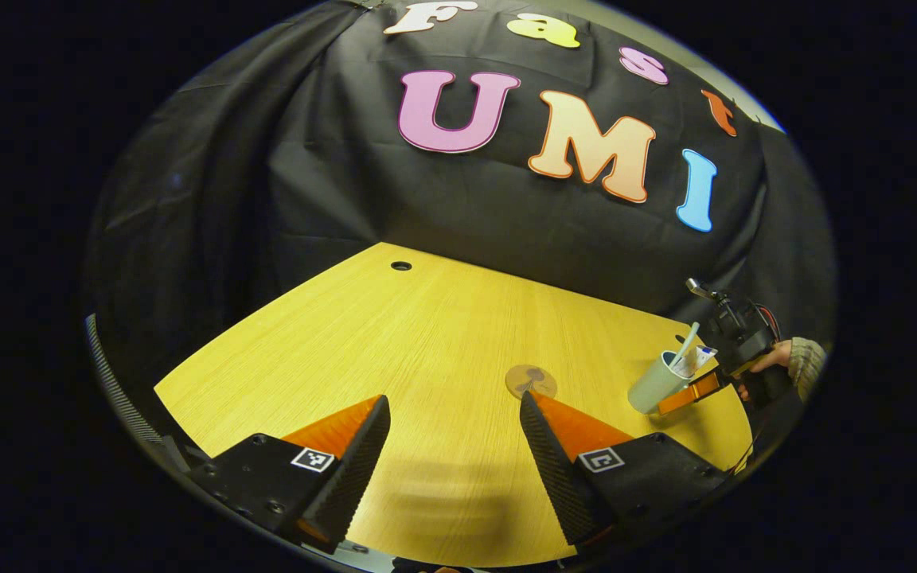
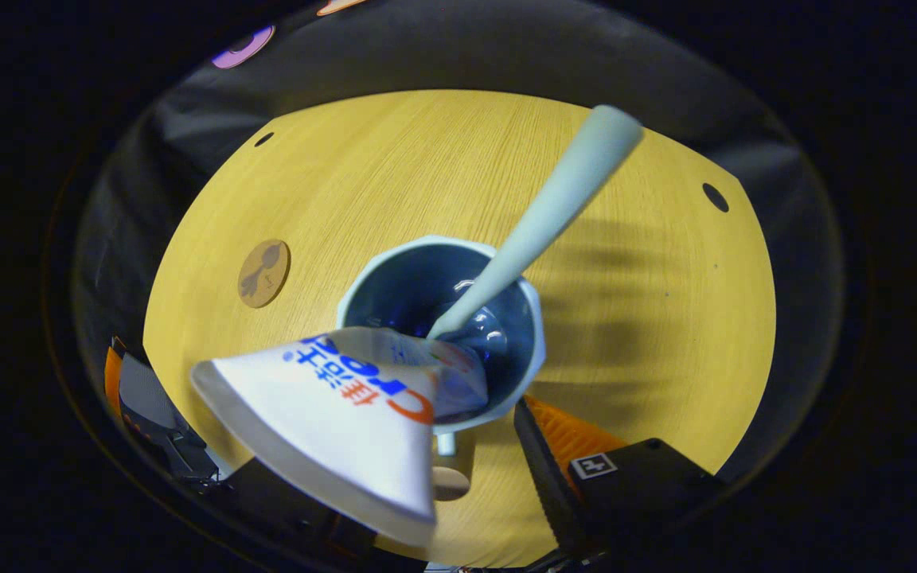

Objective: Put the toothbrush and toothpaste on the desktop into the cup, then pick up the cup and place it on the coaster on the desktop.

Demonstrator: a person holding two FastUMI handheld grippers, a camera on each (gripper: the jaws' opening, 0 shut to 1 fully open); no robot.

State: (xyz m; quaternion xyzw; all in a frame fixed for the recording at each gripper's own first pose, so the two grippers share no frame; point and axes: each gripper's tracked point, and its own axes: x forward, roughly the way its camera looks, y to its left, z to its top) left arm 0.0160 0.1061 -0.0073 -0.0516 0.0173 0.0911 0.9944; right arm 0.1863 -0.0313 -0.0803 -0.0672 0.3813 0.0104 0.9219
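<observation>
The cup (image 2: 442, 334) is a pale, thin-walled vessel with a faceted rim and a dark blue-grey interior. In the left gripper view the cup (image 1: 653, 384) is tilted, its mouth turned toward the right gripper (image 1: 685, 395), and it appears raised off the desktop (image 1: 427, 342). Contents: the toothbrush (image 2: 542, 219), a pale mint handle, enters the cup at the far side of the rim and projects out past it; the toothpaste (image 2: 331, 414), a white tube with blue and orange print, stands with its narrow end inside the cup and its flat crimped end leaning out over the near side of the rim. Both items also show above the cup mouth in the left gripper view, toothbrush (image 1: 685, 344) and toothpaste (image 1: 699, 360). The coaster (image 1: 531, 381), a round brown disc with a dark figure, lies flat on the desktop to the left of the cup, apart from it; the coaster (image 2: 264, 273) is bare. The right gripper (image 2: 458, 469) has one finger beside the near wall of the cup; the toothpaste hides the other, so whether the jaws clamp the cup cannot be told. A hand (image 1: 769, 360) in a knit sleeve holds this gripper. The left gripper (image 1: 454, 454) hovers over the desktop near the coaster, jaws wide apart and holding nothing.
</observation>
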